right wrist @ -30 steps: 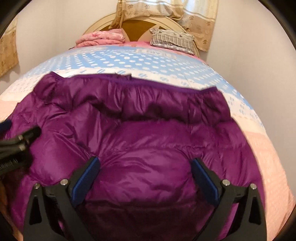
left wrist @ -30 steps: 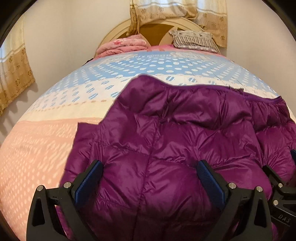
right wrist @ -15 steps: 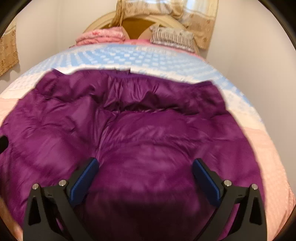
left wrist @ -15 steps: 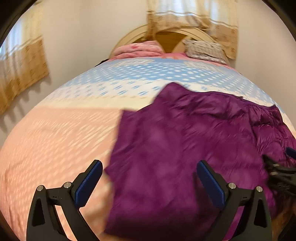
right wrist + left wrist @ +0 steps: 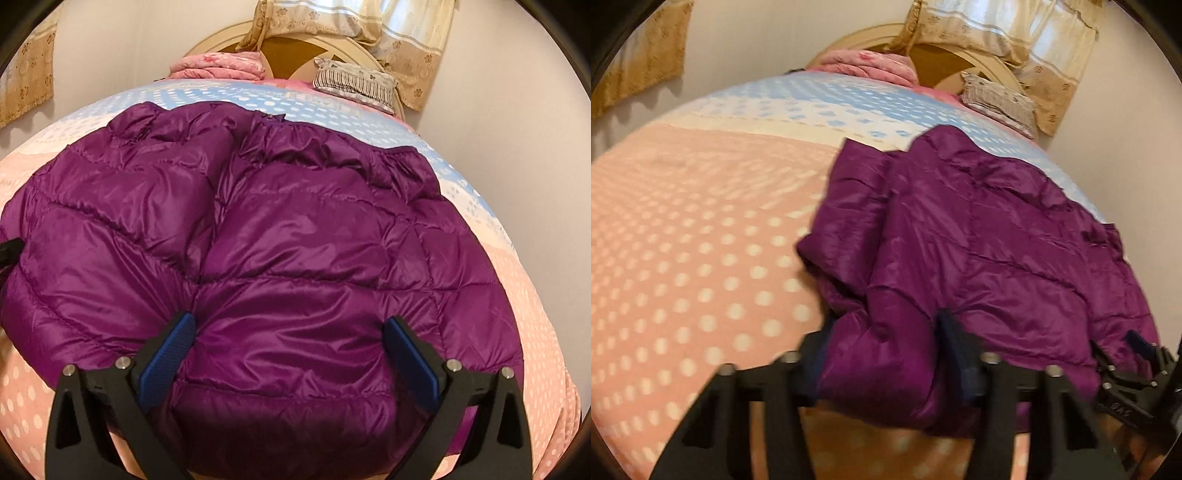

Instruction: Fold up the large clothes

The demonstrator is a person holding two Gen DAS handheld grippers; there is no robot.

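Fingers [image 5: 955, 347] of the left gripper [image 5: 886, 350] are closing on a bunched near edge of the purple jacket [image 5: 280, 236], which lies on the dotted bedspread [image 5: 701, 240]. The right gripper [image 5: 291, 354] hangs spread wide, jacket hem between its pads, unpinched.

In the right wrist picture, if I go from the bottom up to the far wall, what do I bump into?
right gripper → purple puffy jacket → blue dotted part of the bedspread → pink folded blanket → cream headboard
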